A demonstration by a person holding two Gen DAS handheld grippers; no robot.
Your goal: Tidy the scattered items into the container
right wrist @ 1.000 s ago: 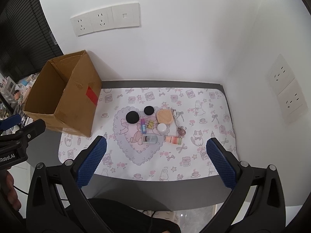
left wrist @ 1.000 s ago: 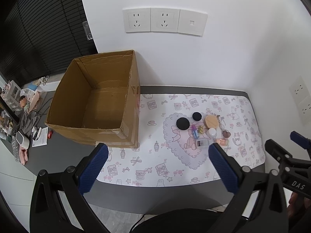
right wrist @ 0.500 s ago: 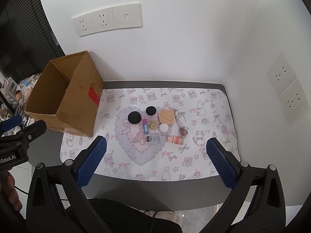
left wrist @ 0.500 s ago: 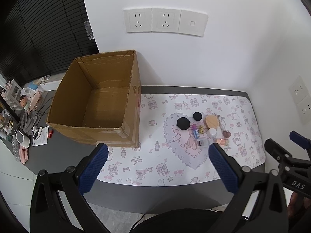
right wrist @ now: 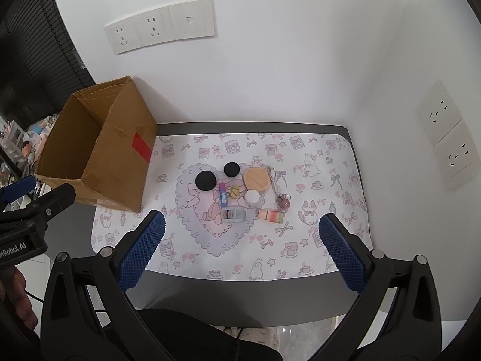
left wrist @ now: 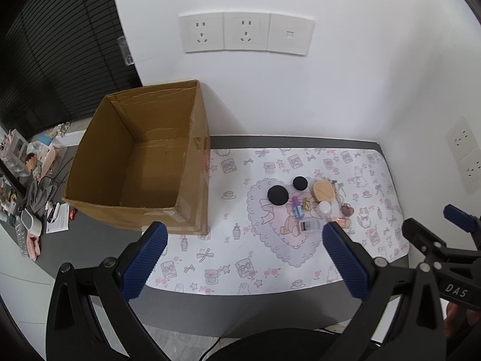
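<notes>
Both my left gripper (left wrist: pixel 245 242) and right gripper (right wrist: pixel 240 231) hang wide open, holding nothing. The little things (right wrist: pixel 240 192) sit bunched mid-mat, the box (left wrist: pixel 144 162) at its left edge. Grabbing one could knock its neighbours away.

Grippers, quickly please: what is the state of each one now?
Left gripper: open, holding nothing.
Right gripper: open, holding nothing.

The left gripper (left wrist: pixel 243 258)'s right finger covers part of the small clear bottle (left wrist: pixel 309 226) ahead of it. The cardboard box (right wrist: pixel 99 150) shows little of its floor in the right wrist view. Clutter (left wrist: pixel 27 180) far left is too small to identify.
</notes>
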